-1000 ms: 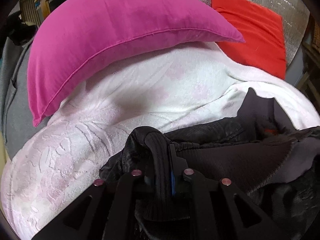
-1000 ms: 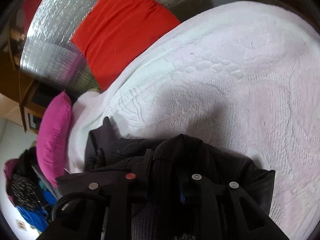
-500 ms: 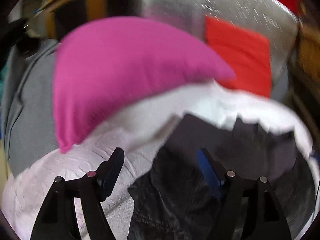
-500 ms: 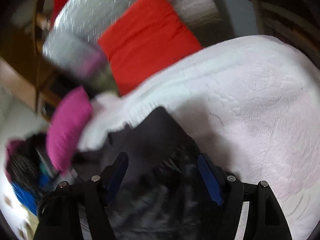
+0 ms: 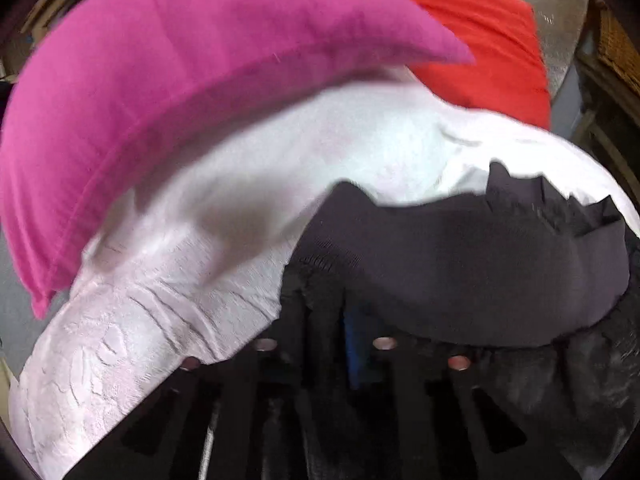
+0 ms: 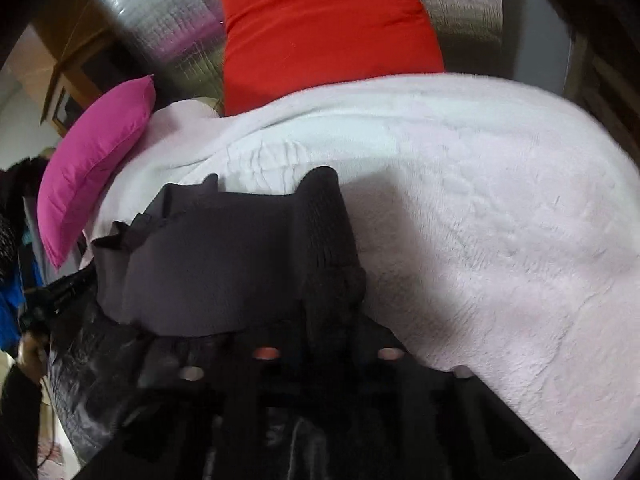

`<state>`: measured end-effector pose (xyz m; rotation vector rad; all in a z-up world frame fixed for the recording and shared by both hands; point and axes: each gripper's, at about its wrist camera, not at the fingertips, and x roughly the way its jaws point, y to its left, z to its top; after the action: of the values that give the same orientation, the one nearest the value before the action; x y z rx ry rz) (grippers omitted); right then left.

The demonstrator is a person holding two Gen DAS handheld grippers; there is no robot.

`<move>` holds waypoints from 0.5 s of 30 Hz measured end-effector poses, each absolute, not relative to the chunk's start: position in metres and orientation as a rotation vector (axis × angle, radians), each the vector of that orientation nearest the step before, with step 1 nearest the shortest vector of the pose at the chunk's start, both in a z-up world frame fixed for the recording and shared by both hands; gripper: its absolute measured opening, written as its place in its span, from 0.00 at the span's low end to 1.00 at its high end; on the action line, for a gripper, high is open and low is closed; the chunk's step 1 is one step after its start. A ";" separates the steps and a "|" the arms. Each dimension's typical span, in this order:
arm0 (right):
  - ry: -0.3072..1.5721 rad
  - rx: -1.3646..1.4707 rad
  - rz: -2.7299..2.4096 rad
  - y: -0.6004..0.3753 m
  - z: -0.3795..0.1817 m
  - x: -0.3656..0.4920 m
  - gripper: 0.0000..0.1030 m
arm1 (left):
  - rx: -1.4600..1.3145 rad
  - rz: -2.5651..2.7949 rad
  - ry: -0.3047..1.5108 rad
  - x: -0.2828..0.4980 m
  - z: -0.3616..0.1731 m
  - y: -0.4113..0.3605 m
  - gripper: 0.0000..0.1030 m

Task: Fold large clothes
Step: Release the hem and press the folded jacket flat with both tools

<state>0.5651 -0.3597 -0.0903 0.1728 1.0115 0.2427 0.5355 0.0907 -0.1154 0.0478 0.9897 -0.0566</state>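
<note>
Behind the bed, a quilted silver foil panel (image 6: 160, 28) is seen, with a rectangular red fabric cushion (image 6: 324, 28) leaned against it and a magenta fabric pillow (image 5: 192, 92) laid along the far left edge of the bed. The bed itself is covered by a white embossed plush blanket (image 6: 500, 220), which serves as the folding surface.

A large dark garment of ribbed knit and shiny black fabric (image 5: 460, 264) is spread at the near edge of the bed, across its middle, with its far hem raised into small peaks towards the cushions. It is gripped at two points along its near side, probably so that one edge can be lifted evenly and carried over for a fold.

The left gripper (image 5: 324, 320) is closing, and dark cloth is bunched between its fingers; the pads appear to be pressing on it, although motion blur obscures the contact. From this grip, the garment extends rightward and away from the tool.

The right gripper (image 6: 328, 300) is drawn nearly together on a thick ribbed band of the garment, which rises as a ridge directly ahead of the fingertips. The remaining cloth lies to the left of this tool, sagging between both grips. The blanket to its right is bare.
</note>
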 end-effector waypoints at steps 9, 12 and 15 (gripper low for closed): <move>0.993 0.235 0.072 -0.379 -0.119 0.571 0.10 | 0.119 0.084 0.989 0.552 -0.142 0.078 0.18; 0.982 0.264 0.046 -0.383 -0.119 0.567 0.12 | 0.191 0.128 0.987 0.553 -0.144 0.068 0.25; 0.966 0.299 0.022 -0.388 -0.109 0.558 0.33 | 0.195 0.126 0.954 0.546 -0.126 0.065 0.35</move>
<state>0.5582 -0.3881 -0.1095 0.2990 0.9661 0.0220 0.5461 0.0655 -0.1262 0.1950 0.9544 0.1260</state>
